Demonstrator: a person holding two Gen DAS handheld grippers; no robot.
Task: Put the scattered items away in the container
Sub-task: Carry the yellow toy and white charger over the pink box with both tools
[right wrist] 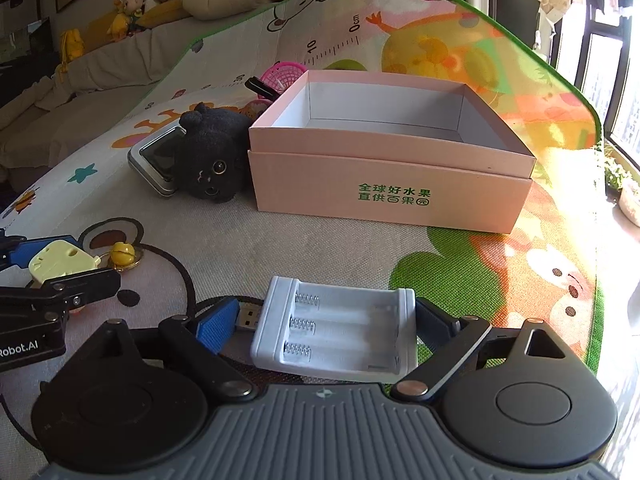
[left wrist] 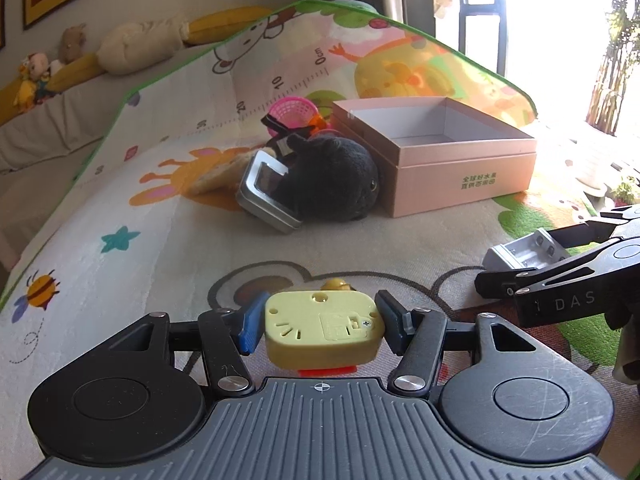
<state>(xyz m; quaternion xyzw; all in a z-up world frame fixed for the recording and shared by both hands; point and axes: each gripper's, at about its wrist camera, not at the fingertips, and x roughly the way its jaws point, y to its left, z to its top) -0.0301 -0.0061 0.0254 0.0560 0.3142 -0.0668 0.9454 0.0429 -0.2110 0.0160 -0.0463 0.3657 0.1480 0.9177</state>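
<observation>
Left gripper [left wrist: 320, 322] clamped on yellow toy [left wrist: 322, 326]; right gripper [right wrist: 326, 326] wide, straddling white battery case [right wrist: 334, 336], contact unclear; pink box [right wrist: 390, 168] empty.

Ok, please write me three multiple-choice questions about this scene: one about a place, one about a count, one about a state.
1. Where does the black plush toy lie?
A. Inside the pink box
B. On the mat, against the side of the pink box
C. Between the right gripper's fingers

2. How many springs show in the white battery holder?
A. One
B. Five
C. Three

3. What is the state of the left gripper?
A. Shut on the yellow toy
B. Open, with nothing between its fingers
C. Shut on the plush toy

Answers:
1 B: the black plush toy rests on the mat, leaning on the pink box.
2 C: the white battery holder shows three springs in a column.
3 A: the left gripper has both blue pads pressed on the yellow toy.
</observation>
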